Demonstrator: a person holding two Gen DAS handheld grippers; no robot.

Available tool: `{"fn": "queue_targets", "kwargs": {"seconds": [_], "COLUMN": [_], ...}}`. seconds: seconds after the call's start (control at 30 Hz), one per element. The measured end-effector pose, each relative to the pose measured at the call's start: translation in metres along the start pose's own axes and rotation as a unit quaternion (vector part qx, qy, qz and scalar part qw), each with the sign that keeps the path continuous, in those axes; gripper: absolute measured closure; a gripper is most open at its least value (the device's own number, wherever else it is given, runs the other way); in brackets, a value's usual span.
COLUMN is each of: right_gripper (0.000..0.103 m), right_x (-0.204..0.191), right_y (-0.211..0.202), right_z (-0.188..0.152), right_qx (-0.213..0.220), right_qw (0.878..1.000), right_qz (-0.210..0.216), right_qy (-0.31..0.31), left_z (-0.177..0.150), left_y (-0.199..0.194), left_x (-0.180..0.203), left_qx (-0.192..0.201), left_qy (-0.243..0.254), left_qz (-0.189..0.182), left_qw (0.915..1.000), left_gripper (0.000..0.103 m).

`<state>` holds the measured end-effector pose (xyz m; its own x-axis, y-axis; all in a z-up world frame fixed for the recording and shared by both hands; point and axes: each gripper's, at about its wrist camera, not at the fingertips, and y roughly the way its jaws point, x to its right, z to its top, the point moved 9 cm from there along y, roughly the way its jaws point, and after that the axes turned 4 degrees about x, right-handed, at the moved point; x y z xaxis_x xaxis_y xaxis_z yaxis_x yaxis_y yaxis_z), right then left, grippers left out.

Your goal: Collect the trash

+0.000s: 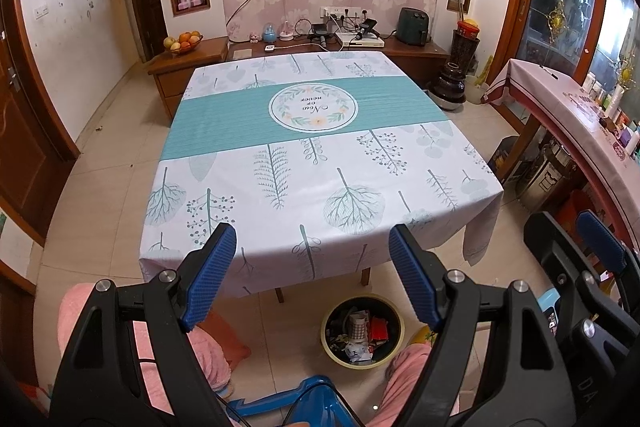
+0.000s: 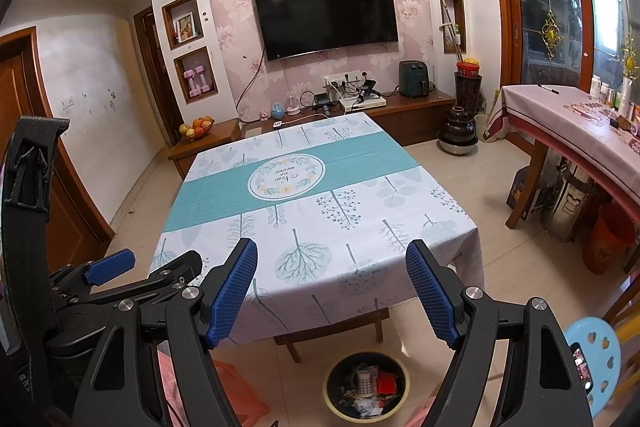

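Note:
A round yellow-rimmed bin (image 1: pixel 362 365) full of trash, with a red packet and crumpled paper inside, stands on the floor below the table's near edge; it also shows in the right wrist view (image 2: pixel 366 414). My left gripper (image 1: pixel 312 275) is open and empty, held above the bin and the table's front edge. My right gripper (image 2: pixel 332 293) is open and empty, also in front of the table. The right gripper (image 1: pixel 600 243) shows at the right of the left wrist view, and the left gripper (image 2: pixel 110 267) at the left of the right wrist view.
A table with a white and teal leaf-print cloth (image 1: pixel 320 155) fills the middle. A side table (image 2: pixel 580 123) with bottles stands at the right, a blue stool (image 2: pixel 596 351) near it. A TV cabinet (image 1: pixel 304 47) is behind. Pink-clad knees (image 1: pixel 204 351) sit beside the bin.

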<state>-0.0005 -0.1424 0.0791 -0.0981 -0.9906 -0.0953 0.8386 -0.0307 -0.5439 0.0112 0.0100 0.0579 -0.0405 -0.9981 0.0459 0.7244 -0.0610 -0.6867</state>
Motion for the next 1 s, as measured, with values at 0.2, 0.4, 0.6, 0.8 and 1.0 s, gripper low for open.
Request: {"fn": "queue_targets", "kwargs": {"seconds": [0.2,0.4,0.6,0.8,1.0], "right_gripper": [0.025,0.025,0.025,0.025,0.025], "right_x": [0.002,0.004,0.004,0.005,0.006], "right_y": [0.001,0.001,0.001,0.001,0.002], "right_z": [0.000,0.000,0.000,0.000,0.000], "right_qx": [-0.002,-0.003,-0.002,-0.003,-0.003], "right_qw": [1.000,1.000,1.000,1.000,1.000], "right_qz": [-0.001,-0.001,-0.001,-0.001,-0.002], "right_qy": [0.001,0.002,0.002,0.001,0.001], "left_z": [-0.003,-0.002,-0.004,-0.007,-0.014], "left_y": [0.005,0.005,0.007,0.009,0.013], "left_x": [-0.004,-0.003,-0.005,-0.006,-0.010], "left_qx": [-0.006,-0.006,-0.007,-0.009,-0.013], "left_qy": [0.003,0.004,0.005,0.007,0.011], "left_qz": [0.002,0.002,0.002,0.002,0.002], "left_qw": [1.0000,1.0000,1.0000,0.9999,0.9999], "left_gripper": [0.026,0.026,0.026,0.026,0.026]}}
